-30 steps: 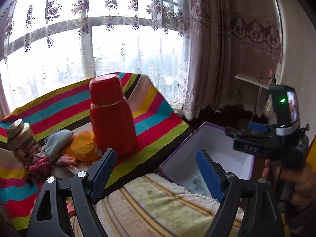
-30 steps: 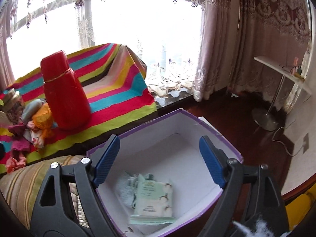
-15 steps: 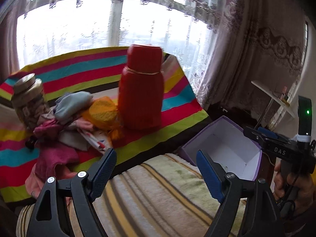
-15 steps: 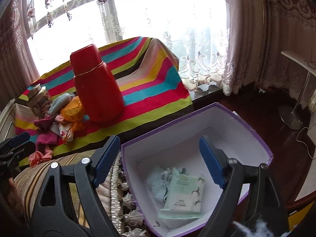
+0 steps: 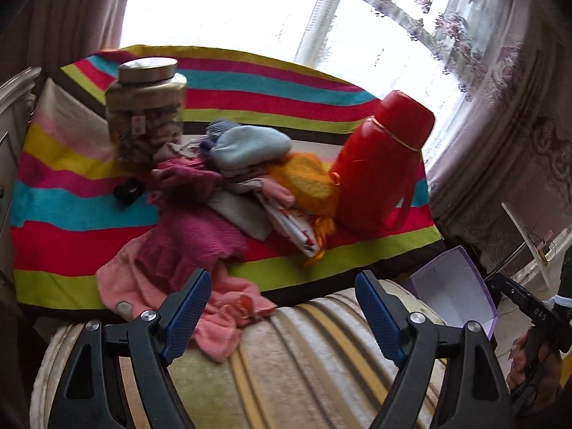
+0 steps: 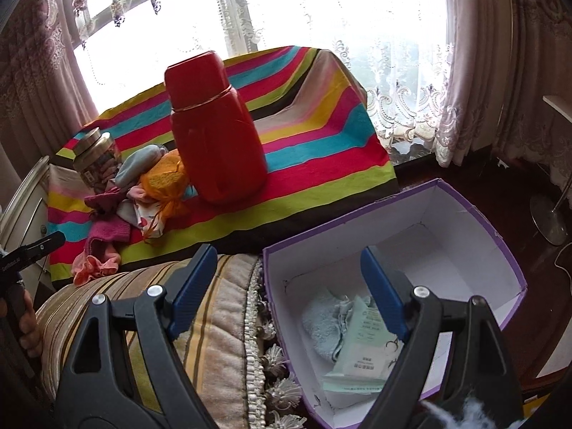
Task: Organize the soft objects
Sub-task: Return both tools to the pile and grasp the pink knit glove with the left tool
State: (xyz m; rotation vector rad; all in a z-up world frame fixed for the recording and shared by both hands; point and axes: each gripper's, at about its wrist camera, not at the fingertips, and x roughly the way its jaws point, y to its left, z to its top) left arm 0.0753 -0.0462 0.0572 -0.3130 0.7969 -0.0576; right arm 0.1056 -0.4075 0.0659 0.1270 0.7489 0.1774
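Soft clothes (image 5: 221, 193) lie heaped on a striped cloth (image 5: 71, 211), between a glass jar (image 5: 146, 107) and a red flask (image 5: 379, 164). Left gripper (image 5: 282, 316) hovers with jaws wide and empty, aimed at the heap; a pink garment (image 5: 161, 279) trails down just ahead of its left jaw. Right gripper (image 6: 286, 286), jaws also wide and empty, hangs over a purple box (image 6: 500, 250) already holding a blue towel (image 6: 321, 321) and a packet (image 6: 361, 354). Judged step: reaching for the next garment. Next move calls for lowering onto the pink fabric and closing.

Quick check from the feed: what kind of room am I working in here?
Most likely a home bedroom or sitting room: lace curtains on a big window, a striped blanket holding clothes, and a fringed cushion.
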